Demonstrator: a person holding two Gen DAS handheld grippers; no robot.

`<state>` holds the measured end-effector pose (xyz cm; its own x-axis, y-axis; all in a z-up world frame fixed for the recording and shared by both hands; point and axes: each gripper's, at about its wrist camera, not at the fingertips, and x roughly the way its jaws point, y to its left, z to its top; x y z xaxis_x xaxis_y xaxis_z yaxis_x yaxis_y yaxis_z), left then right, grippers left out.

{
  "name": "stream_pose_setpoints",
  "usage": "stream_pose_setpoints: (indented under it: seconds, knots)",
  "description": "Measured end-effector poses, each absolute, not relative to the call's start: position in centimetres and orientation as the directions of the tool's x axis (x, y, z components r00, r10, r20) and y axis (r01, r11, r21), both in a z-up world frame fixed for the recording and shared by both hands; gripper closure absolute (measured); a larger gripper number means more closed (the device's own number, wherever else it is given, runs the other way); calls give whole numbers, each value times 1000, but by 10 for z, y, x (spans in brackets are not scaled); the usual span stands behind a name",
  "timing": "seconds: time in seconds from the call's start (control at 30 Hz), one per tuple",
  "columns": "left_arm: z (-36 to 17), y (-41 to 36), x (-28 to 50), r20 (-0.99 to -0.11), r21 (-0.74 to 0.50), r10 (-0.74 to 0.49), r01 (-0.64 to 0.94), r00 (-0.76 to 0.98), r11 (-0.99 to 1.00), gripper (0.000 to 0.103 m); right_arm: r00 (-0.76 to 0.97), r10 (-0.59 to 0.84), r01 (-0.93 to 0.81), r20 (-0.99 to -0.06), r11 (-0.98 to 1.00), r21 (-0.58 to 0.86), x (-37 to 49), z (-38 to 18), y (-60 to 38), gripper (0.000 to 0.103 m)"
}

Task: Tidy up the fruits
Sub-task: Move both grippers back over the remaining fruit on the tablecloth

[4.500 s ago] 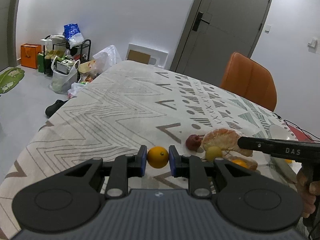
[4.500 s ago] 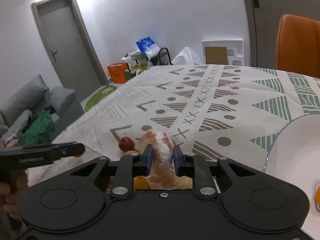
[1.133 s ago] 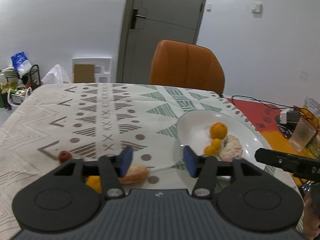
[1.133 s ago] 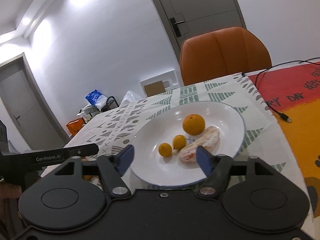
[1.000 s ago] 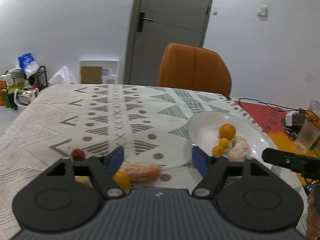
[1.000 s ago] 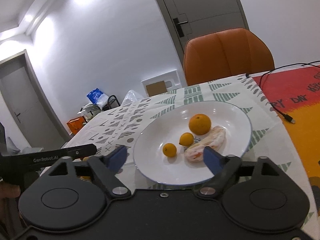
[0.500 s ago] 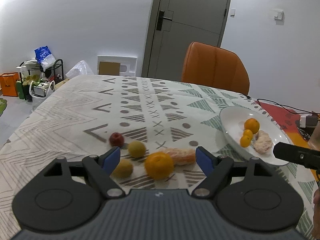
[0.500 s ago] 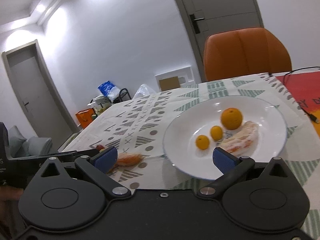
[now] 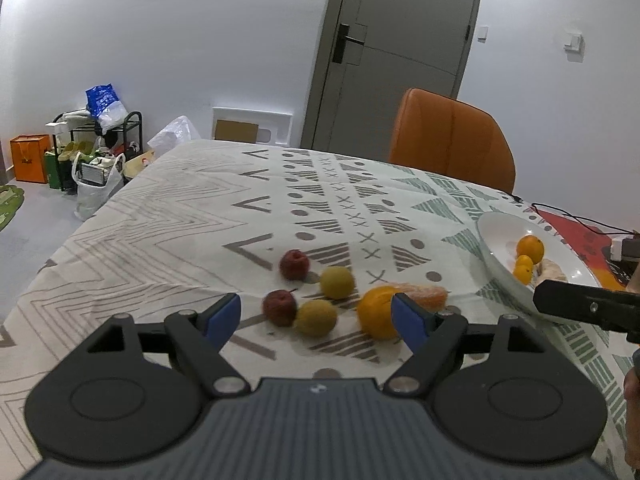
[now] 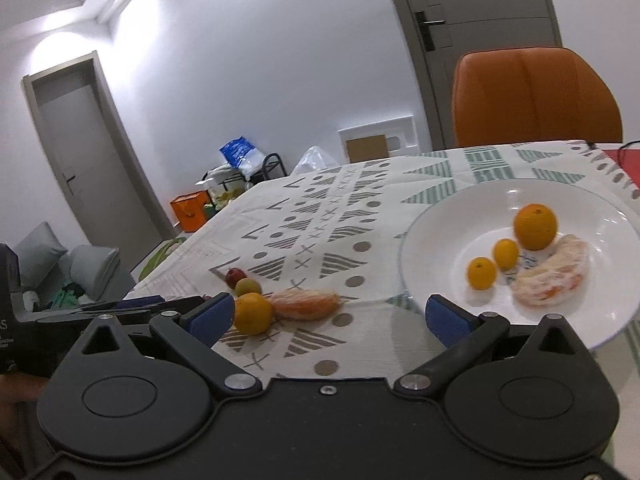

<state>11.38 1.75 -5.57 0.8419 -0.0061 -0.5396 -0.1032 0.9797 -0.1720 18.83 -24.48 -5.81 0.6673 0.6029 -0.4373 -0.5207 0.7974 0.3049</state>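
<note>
Loose fruit lies on the patterned tablecloth: two red fruits [image 9: 294, 264], two yellow-green fruits [image 9: 316, 317], an orange [image 9: 376, 312] and a peeled citrus piece [image 9: 430, 295]. My left gripper [image 9: 318, 316] is open and empty, just above and in front of this group. A white plate [image 10: 440, 220] at the right holds an orange [image 10: 535, 222], two small oranges [image 10: 482, 273] and a peeled citrus piece [image 10: 552, 276]. My right gripper [image 10: 328, 316] is open and empty, between the plate and the loose orange [image 10: 253, 314] and peeled piece [image 10: 306, 303].
An orange chair [image 9: 452, 146] stands at the table's far side. A black cable [image 9: 576, 218] and a red-orange mat [image 9: 576, 236] lie at the right, past the plate. Bags and a rack [image 9: 92, 148] stand on the floor at the left.
Both grippers have released their fruit onto the plate and opened wide. They have swung left, from the plate back toward the loose fruit.
</note>
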Motion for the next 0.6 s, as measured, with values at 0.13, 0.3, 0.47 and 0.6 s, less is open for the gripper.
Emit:
stream_pose_setpoints:
  seconds: [0.13,0.3,0.47,0.6]
  knots:
    - [-58,27,113,-542,-182,-5,-111,840,977,25,651,618,-546,-441,784,295,188,-58,-230,0]
    - [-59,34,113,-536,-197,-23,-98,844,976,40,634,625,-573,-456,775,266,186,-57,-214,8]
    - [-62,39,117,-539,-208,-32,-96,842,973,55,602,636,-597,-483,760,258,187,-58,-199,21]
    - [-65,46,120,-542,-220,-34,-103,840,970,65,591,640,-606,-491,754,254,189,-59,-190,25]
